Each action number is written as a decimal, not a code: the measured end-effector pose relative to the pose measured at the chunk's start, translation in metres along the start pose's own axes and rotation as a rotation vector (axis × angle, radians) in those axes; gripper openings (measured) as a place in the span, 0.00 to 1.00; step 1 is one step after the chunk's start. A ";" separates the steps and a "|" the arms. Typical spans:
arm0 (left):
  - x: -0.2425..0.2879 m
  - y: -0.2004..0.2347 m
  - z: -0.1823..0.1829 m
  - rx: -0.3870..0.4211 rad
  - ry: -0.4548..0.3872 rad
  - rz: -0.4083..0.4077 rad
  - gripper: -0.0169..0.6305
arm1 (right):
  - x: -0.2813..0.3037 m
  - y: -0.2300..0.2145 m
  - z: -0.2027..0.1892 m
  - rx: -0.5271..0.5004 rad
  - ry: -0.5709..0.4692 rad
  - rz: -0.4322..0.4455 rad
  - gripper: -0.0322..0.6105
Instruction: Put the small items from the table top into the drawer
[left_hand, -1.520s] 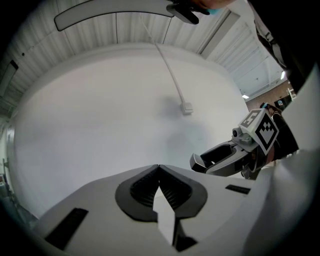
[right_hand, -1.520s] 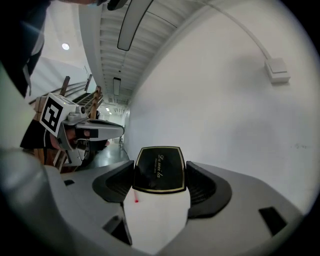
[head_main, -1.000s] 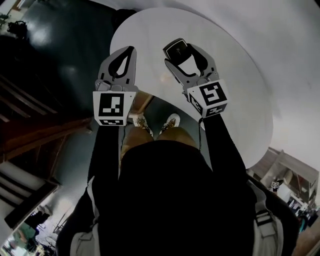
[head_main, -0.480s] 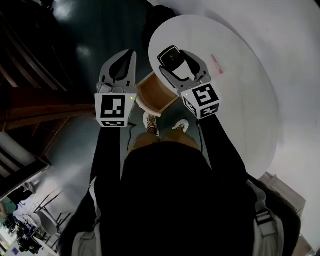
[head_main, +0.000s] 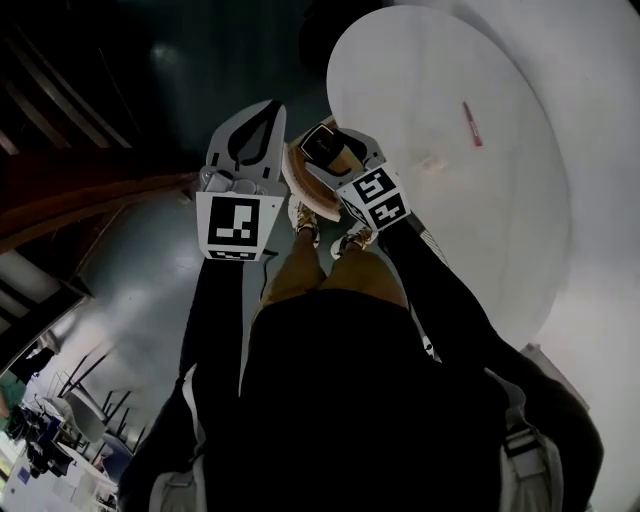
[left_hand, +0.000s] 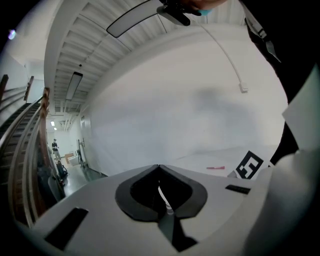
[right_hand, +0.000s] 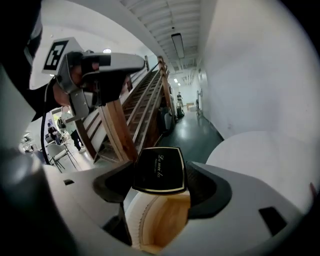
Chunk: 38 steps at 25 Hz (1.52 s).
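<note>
One black box (right_hand: 159, 162) sits gripped in the right tongs (right_hand: 161, 176) over the open drawer (right_hand: 165, 220); left tongs (left_hand: 159, 167) clenched.

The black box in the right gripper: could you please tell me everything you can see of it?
The box is small and rectangular with rounded corners, glossy black, with a thin gold line round its face and gold script too small to read. The right gripper holds it between its jaws, printed face toward that gripper's camera. Below it shows the wooden inside of the open drawer; whether the box touches the drawer cannot be told.
</note>
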<state>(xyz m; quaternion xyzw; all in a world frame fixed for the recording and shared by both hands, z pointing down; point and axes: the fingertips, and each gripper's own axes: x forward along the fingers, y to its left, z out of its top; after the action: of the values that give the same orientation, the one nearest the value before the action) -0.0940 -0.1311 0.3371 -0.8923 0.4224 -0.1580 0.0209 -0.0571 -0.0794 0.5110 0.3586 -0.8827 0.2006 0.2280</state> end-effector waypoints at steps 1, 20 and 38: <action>0.000 0.001 -0.008 -0.005 0.012 -0.005 0.05 | 0.009 0.003 -0.013 0.008 0.031 0.010 0.59; -0.026 0.021 -0.111 -0.116 0.137 -0.025 0.05 | 0.135 -0.026 -0.208 0.137 0.442 -0.055 0.59; -0.036 0.039 -0.129 -0.133 0.170 -0.021 0.05 | 0.144 -0.029 -0.232 0.073 0.506 -0.052 0.59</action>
<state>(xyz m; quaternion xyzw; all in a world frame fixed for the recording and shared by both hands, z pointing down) -0.1835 -0.1163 0.4434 -0.8795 0.4226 -0.2052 -0.0759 -0.0683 -0.0563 0.7847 0.3276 -0.7802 0.3095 0.4338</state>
